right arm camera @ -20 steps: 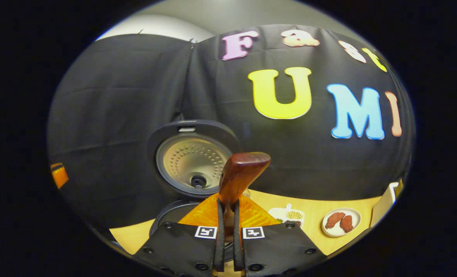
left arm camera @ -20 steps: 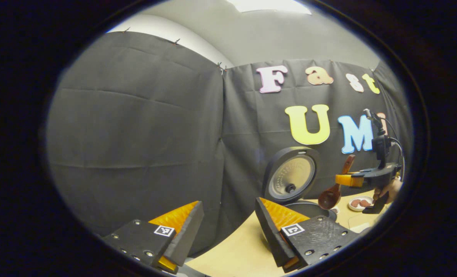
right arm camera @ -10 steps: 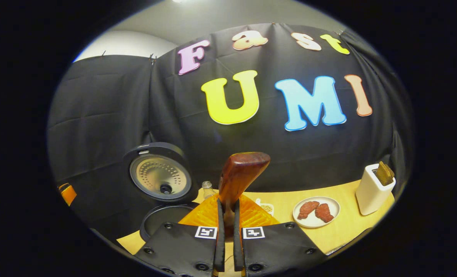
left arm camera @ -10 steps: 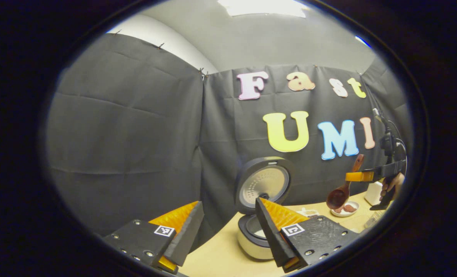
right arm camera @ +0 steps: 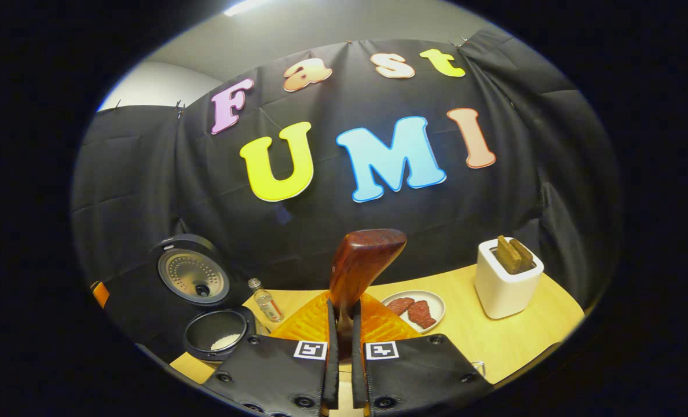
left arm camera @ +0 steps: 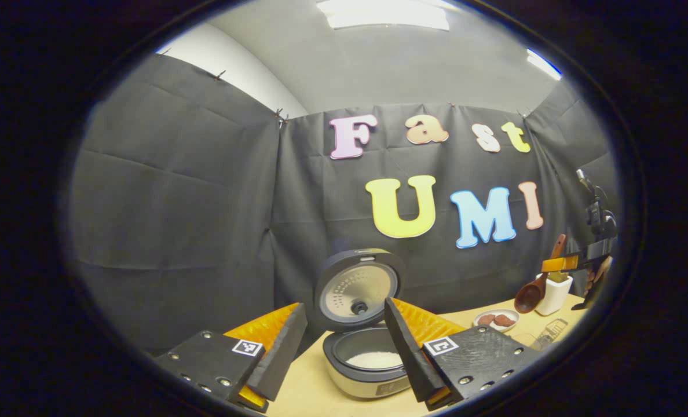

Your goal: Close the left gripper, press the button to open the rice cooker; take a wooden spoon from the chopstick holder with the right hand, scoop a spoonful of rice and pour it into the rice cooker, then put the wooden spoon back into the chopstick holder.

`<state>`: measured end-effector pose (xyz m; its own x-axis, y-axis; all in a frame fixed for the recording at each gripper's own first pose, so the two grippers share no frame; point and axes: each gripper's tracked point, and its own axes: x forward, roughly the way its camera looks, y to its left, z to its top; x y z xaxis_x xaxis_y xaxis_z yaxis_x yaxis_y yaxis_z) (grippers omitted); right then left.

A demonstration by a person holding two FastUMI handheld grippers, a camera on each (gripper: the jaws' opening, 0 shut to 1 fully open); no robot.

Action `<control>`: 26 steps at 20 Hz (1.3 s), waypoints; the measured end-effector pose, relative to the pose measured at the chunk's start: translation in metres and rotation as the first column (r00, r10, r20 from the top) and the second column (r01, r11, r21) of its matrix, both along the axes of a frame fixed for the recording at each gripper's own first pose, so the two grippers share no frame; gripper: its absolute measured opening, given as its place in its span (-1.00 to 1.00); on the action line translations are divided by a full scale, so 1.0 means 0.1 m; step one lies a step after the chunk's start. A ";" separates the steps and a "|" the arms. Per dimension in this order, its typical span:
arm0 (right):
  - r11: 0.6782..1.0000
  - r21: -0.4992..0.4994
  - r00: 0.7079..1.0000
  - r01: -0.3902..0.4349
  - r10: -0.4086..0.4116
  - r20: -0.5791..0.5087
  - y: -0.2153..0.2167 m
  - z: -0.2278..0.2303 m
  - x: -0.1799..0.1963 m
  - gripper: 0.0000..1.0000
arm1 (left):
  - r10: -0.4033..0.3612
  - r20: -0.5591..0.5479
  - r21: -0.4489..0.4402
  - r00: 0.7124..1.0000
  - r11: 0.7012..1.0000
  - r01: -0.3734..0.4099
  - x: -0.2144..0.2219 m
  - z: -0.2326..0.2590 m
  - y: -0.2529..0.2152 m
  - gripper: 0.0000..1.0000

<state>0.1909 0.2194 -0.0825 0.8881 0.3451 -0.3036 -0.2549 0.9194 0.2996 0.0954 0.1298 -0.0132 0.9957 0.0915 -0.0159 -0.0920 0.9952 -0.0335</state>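
Rice cooker [left arm camera: 367, 359] sits at lower centre of the left gripper view, lid [left arm camera: 358, 288] up, white rice visible in the pot — we judge the pour done and the return of the spoon as the step in hand.

Chopstick holder [right arm camera: 507, 279], white, stands at right of the right gripper view with 2 brown pieces in its mouth. To do this well we would bring the bowl end over that opening, keep the handle near vertical, and lower before releasing — the occupied mouth leaves little room.

Left gripper [left arm camera: 344, 347] is idle, fingers apart, nothing between them.

Right gripper [right arm camera: 344, 341] is clamped on the wooden spoon [right arm camera: 362, 263]. In the left gripper view, at right edge, the spoon's long axis runs steeply — handle upper right, bowl [left arm camera: 528, 297] lower left, just beside the holder.
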 end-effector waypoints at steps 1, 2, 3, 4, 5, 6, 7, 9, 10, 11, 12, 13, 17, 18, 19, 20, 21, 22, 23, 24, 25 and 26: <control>1.000 -0.004 1.000 0.017 -0.017 -0.004 -0.12 -0.02 -0.01 -0.80 | -0.008 0.000 0.001 1.000 1.000 0.008 0.00 0.00 -0.05 0.70; 0.999 -0.007 0.999 0.031 -0.031 -0.007 -0.23 -0.02 0.01 -0.80 | -0.016 0.000 -0.002 1.000 1.000 0.016 0.01 0.00 -0.11 0.69; 0.999 -0.009 0.999 0.045 -0.045 -0.010 -0.32 -0.03 0.00 -0.80 | -0.024 -0.002 -0.006 1.000 1.000 0.024 0.02 0.00 -0.18 0.69; 0.998 -0.011 0.998 0.058 -0.058 -0.014 -0.43 -0.03 -0.02 -0.80 | -0.031 -0.003 -0.008 0.999 0.999 0.031 0.03 0.02 -0.23 0.69; 0.997 -0.013 0.997 0.071 -0.071 -0.016 -0.51 -0.05 -0.02 -0.80 | -0.038 -0.002 -0.009 0.999 0.999 0.038 0.03 0.03 -0.28 0.69; 0.997 -0.016 0.996 0.082 -0.082 -0.018 -0.61 -0.05 -0.03 -0.80 | -0.043 -0.001 -0.008 0.999 0.999 0.043 0.03 0.05 -0.32 0.69; 0.996 -0.020 0.996 0.091 -0.092 -0.020 -0.70 -0.08 -0.06 -0.80 | -0.048 0.000 -0.007 0.999 0.999 0.048 0.03 0.06 -0.36 0.69; 0.994 -0.030 0.994 0.109 -0.110 -0.028 -0.86 -0.12 -0.09 -0.80 | -0.058 0.001 -0.006 0.998 0.998 0.058 0.03 0.10 -0.46 0.69; 0.993 -0.036 0.993 0.115 -0.117 -0.035 -0.94 -0.16 -0.11 -0.80 | -0.062 0.002 -0.004 0.998 0.998 0.062 0.03 0.11 -0.50 0.69; 0.992 -0.041 0.991 0.123 -0.124 -0.046 -1.01 -0.21 -0.14 -0.80 | -0.066 0.003 -0.002 0.998 0.998 0.067 0.04 0.12 -0.53 0.69; 0.991 -0.044 0.989 0.130 -0.132 -0.058 -1.07 -0.27 -0.16 -0.80 | -0.070 0.006 0.001 0.998 0.998 0.070 0.03 0.15 -0.57 0.69; 0.990 -0.046 0.988 0.136 -0.139 -0.072 -1.13 -0.34 -0.18 -0.80 | -0.073 0.005 0.002 0.997 0.997 0.073 0.03 0.16 -0.59 0.69; 0.987 -0.075 0.981 0.139 -0.148 -0.127 -1.28 -0.65 -0.31 -0.80 | -0.082 0.002 0.001 0.997 0.997 0.082 0.01 0.18 -0.69 0.70; 0.987 -0.084 0.978 0.138 -0.149 -0.142 -1.32 -0.71 -0.35 -0.80 | -0.082 0.001 0.004 0.997 0.997 0.082 0.00 0.17 -0.70 0.69; 0.987 -0.087 0.976 0.136 -0.149 -0.158 -1.34 -0.78 -0.38 -0.80 | -0.083 0.001 0.007 0.997 0.997 0.083 -0.01 0.18 -0.71 0.69; 0.987 -0.086 0.974 0.133 -0.146 -0.173 -1.35 -0.84 -0.41 -0.80 | -0.083 0.003 0.011 0.997 0.996 0.083 -0.02 0.19 -0.72 0.69; 0.988 -0.085 0.972 0.130 -0.144 -0.187 -1.36 -0.91 -0.45 -0.79 | -0.083 0.003 0.015 0.997 0.996 0.083 -0.03 0.20 -0.73 0.69; 0.988 -0.086 0.970 0.126 -0.141 -0.197 -1.37 -0.96 -0.48 -0.79 | -0.083 0.002 0.019 0.997 0.996 0.083 -0.04 0.20 -0.73 0.69; 0.988 -0.091 0.969 0.121 -0.138 -0.207 -1.38 -1.02 -0.50 -0.80 | -0.081 0.000 0.022 0.997 0.996 0.081 -0.06 0.20 -0.73 0.70; 0.988 -0.099 0.967 0.117 -0.136 -0.217 -1.39 -1.10 -0.53 -0.80 | -0.079 -0.001 0.024 0.997 0.997 0.079 -0.07 0.21 -0.73 0.70; 0.988 -0.106 0.964 0.113 -0.134 -0.228 -1.40 -1.16 -0.56 -0.80 | -0.077 -0.002 0.026 0.997 0.997 0.077 -0.07 0.21 -0.73 0.69; 0.988 -0.112 0.962 0.104 -0.128 -0.242 -1.39 -1.25 -0.56 -0.80 | -0.075 -0.003 0.027 0.997 0.997 0.075 -0.08 0.20 -0.73 0.70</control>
